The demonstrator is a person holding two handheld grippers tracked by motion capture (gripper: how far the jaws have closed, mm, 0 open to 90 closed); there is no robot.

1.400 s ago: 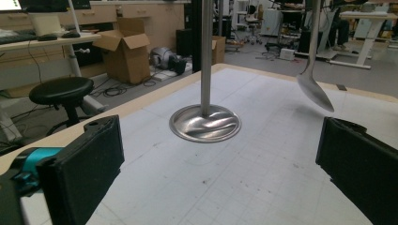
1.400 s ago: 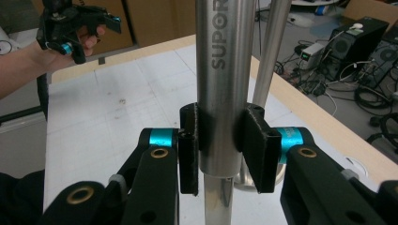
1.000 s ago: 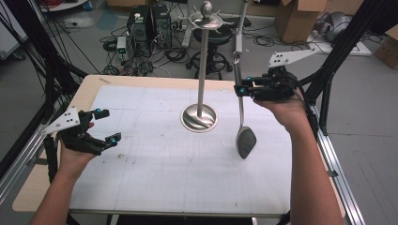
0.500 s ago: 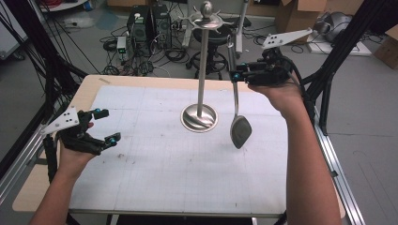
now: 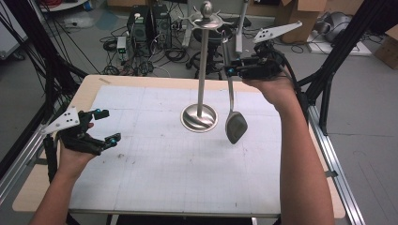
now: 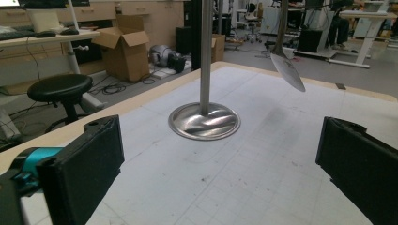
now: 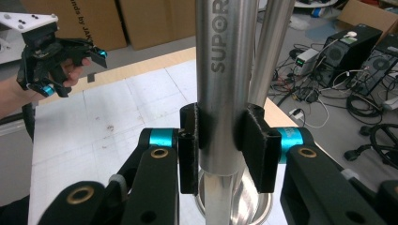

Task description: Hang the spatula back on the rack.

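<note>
Gripping ladle handle (image 7: pixel 225 79) marked SUPOR, right gripper (image 7: pixel 224 145)

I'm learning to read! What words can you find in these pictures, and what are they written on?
"SUPOR", cut off by the top edge: on the shiny handle of the ladle that the right gripper squeezes.
"nds by JAK", cut off at both ends: on the cardboard box behind the table.
Anything printed on the computer towers is too small to read.

A steel ladle (image 5: pixel 233 110) hangs upright in the air, bowl down, handle up, above the table's (image 5: pixel 141 187) far right part, just right of the stand's (image 5: pixel 202 70) round base.
</note>
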